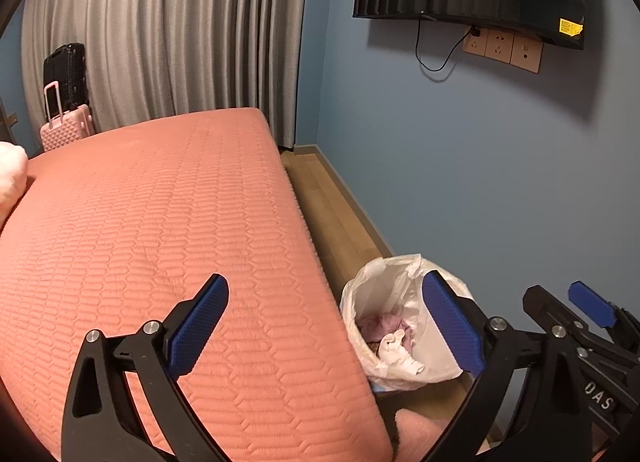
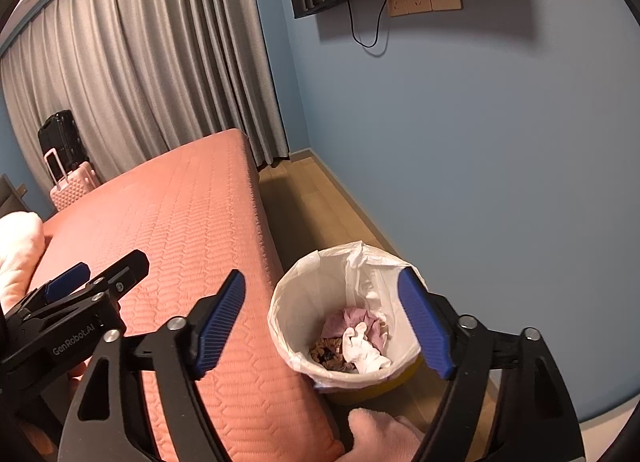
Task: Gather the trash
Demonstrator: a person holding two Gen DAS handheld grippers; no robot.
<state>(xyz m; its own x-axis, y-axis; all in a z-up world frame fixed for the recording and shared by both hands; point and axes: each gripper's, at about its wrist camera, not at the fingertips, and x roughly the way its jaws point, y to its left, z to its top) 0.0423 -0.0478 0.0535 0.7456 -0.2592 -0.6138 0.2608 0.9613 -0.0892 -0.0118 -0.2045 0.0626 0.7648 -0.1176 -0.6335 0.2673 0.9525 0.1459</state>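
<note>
Pink fuzzy cloth [image 2: 380, 434] sits at the bottom edge of the right wrist view, just beside the bin; cannot tell what it is.

Right gripper [image 2: 324, 322]: jaws spread wide, nothing between the pads, hanging over the bin [image 2: 288, 314]. Left gripper [image 1: 328, 326]: also wide open and empty, one finger over the bed [image 1: 160, 222], the other over the bin's rim.

Bin stands on the wooden floor [image 2: 320, 202], touching or nearly touching the side edge of the bed, near its foot corner. White bag liner [image 2: 316, 282] is folded over the rim, loosely on the far side. Trash inside: pink crumpled piece [image 2: 352, 320], white crumpled piece [image 2: 366, 354], brown patterned scrap [image 2: 326, 354]. All lie low in the bin.

Judgement: this drop looks done; no more trash is visible on the bed top or floor in either view.

Risks from here:
- Loose liner edge could catch on a finger as the gripper pulls away, lifting the bag or tipping the bin.
- Bin is light-looking and wedged between bed and wall [image 2: 480, 182]; a knock from either gripper could push it over.
- Grippers are close together; they could collide when turning away.
</note>
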